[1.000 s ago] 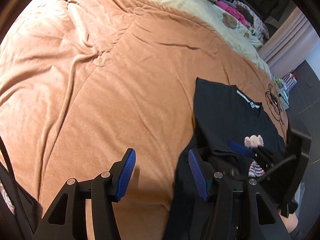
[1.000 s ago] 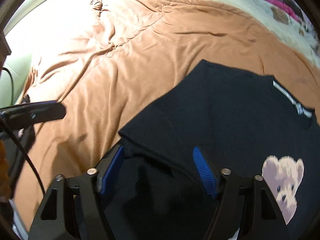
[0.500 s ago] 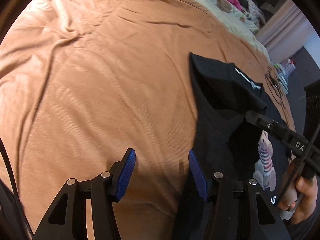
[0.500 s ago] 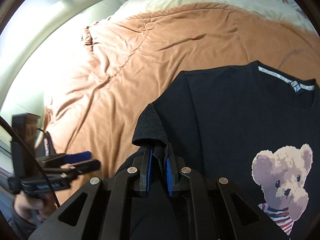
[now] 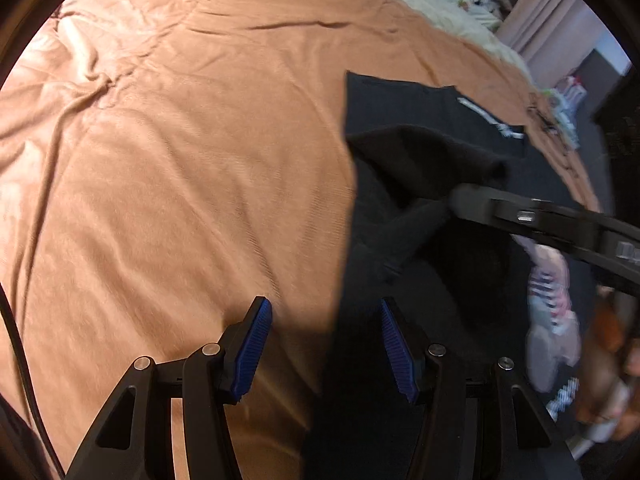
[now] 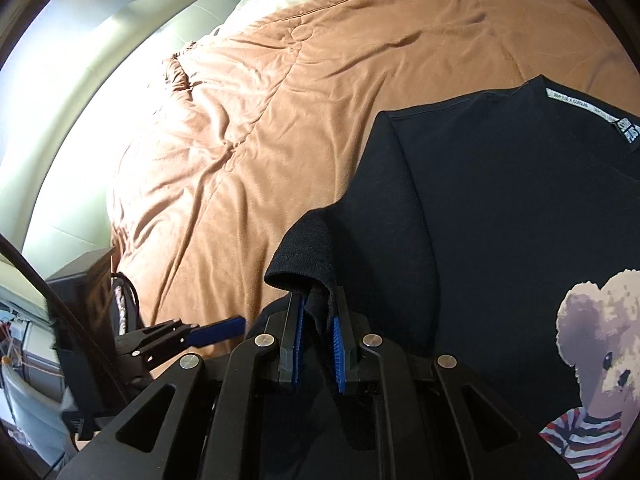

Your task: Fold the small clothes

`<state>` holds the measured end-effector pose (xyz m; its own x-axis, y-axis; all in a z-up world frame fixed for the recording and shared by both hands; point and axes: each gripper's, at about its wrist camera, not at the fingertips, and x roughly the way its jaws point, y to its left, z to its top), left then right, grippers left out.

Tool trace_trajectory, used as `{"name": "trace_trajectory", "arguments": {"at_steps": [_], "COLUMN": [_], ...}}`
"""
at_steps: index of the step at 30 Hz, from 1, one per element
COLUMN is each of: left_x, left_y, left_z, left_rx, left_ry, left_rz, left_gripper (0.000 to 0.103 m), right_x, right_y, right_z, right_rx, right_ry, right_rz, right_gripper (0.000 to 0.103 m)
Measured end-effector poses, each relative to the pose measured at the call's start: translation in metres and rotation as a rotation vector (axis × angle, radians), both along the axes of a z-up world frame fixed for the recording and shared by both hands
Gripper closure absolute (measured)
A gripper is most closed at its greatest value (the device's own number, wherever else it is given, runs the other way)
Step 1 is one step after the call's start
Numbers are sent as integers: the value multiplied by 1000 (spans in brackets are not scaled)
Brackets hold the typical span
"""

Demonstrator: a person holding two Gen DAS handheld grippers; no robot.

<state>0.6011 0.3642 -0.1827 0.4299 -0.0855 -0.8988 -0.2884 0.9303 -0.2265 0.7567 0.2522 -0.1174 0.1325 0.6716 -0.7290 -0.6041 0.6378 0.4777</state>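
The right gripper (image 6: pixel 316 340) has its blue-padded fingers (image 6: pixel 297 344) pressed nearly together on the cuff of the black T-shirt's sleeve (image 6: pixel 304 256), which bunches up out of the narrow gap and arches above the shirt. The left gripper (image 5: pixel 326 350) has its fingers (image 5: pixel 252 350) spread wide, holding nothing; one finger hangs over the orange blanket (image 5: pixel 180 160) and the other over the shirt's dark edge, though whether either touches the cloth cannot be told.

The black T-shirt (image 6: pixel 500 220) lies front-up on the orange blanket that covers the bed, with its collar at the far end from the grippers.

The right wrist view shows the grip itself, the white neck label (image 6: pixel 580 108) at the shirt's collar and the bear print (image 6: pixel 600 344) on the shirt's chest, sharp and close. It also shows the left gripper (image 6: pixel 216 332) low beside the shirt's hem side, its blue pad edge-on.

The left wrist view shows the right gripper (image 5: pixel 472 200) from the side as a dark bar reaching in over the shirt, with the lifted sleeve (image 5: pixel 424 152) draped up to its tip. The bear print (image 5: pixel 552 304) is blurred there. Beyond the shirt's collar, that view takes in a cream cover (image 5: pixel 460 12) at the bed's far end and pink curtains (image 5: pixel 548 20).
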Motion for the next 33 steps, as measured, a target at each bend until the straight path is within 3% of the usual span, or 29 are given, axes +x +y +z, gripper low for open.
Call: {"name": "trace_trajectory", "arguments": {"at_steps": [3,6,8,9,16,23,24,26,27,28,33], "left_x": [0,0,-2,-2,-5,-3,-1,2,1,0,-12], "left_y": [7,13,19,20,14,13,12,10,11,11,12], "left_z": [-3,-5,-7,-7,-7,-5,-5,-5,-4,-4,11], "left_rx": [-20,14,-32,-32,2,8,13,18,16,15,12], "left_ry": [-26,-11,-16,-19,-17,-9,-4,4,8,10,-6], "left_rz": [26,40,57,56,46,39,34,30,30,32,38], "left_gripper": [50,69,69,70,72,72,72,72,72,72,72], "right_x": [2,2,1,2,16,31,30,26,23,19,-1], "right_y": [-8,-21,-31,-36,-92,-99,-98,-99,-101,-104,-120], "right_z": [4,7,10,10,16,-4,-5,0,2,4,10], "right_rx": [14,34,27,16,-6,-120,-129,-127,-119,-108,-64], "right_ry": [-11,-20,-48,-60,-92,-36,-30,-45,-52,-62,-65], "right_rz": [-11,-39,-68,-81,-278,-353,-356,-362,-364,-372,-379], "right_gripper": [94,94,94,99,99,95,90,67,39,31,31]}}
